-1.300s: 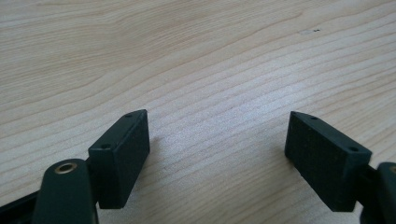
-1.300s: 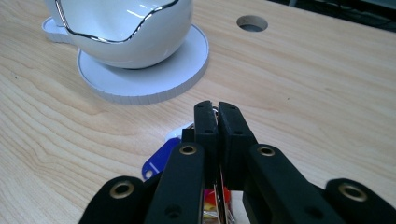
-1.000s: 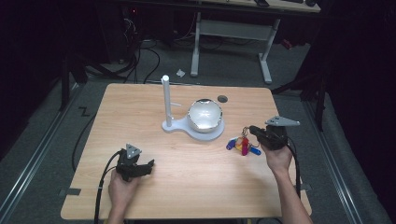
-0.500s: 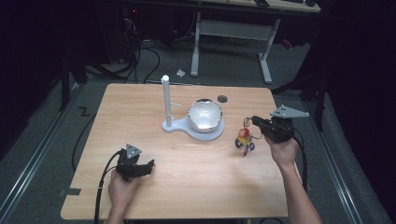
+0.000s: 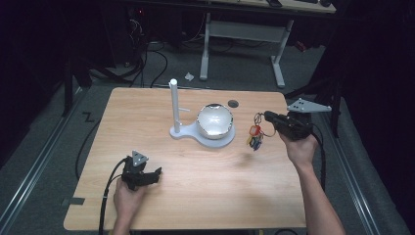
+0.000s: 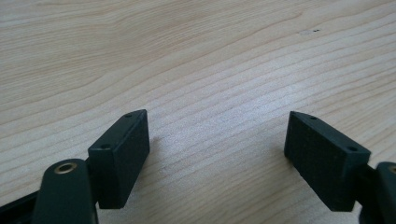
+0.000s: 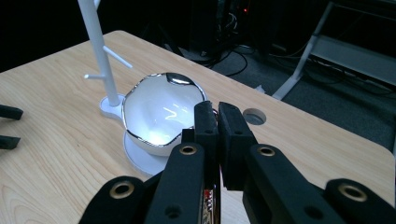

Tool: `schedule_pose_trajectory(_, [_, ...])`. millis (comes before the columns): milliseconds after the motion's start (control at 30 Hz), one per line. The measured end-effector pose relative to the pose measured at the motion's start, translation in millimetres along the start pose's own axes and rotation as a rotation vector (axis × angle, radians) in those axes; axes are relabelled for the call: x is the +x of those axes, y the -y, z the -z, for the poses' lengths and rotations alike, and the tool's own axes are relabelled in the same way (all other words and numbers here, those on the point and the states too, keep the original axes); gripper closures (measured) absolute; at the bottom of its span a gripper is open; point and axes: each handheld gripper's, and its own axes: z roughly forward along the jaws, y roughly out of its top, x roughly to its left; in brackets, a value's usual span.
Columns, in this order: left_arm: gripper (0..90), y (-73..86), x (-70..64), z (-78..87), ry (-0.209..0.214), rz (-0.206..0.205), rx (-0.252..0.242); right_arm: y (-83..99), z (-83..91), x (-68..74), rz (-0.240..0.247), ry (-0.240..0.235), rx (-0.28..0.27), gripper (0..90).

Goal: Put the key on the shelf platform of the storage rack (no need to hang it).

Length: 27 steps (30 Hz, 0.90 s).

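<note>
A bunch of keys with red, blue and yellow tags hangs above the table's right side, and my right gripper is shut on its ring. In the right gripper view the jaws are pressed together with a strip of red tag below them. Beyond them sits a white bowl on a white base with an upright peg stand. From above, the bowl and stand are at the table's middle, left of the keys. My left gripper rests open on the bare wood near the front left.
The wooden table has a round cable hole behind the bowl. A desk frame and cables stand on the dark floor beyond the far edge. A cable trails from each gripper off the table's front.
My right gripper has lifted the keys off the table and carried them up and slightly away from the person. The left gripper has stayed put.
</note>
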Motion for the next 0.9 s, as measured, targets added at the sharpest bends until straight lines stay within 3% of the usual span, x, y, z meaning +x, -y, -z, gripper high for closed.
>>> schedule_pose_trajectory(900, [22.9, -0.1, 0.2, 0.1, 0.002, 0.0, 0.002, -50.9, -6.9, 5.5, 0.023, -0.082, -0.03, 87.9])
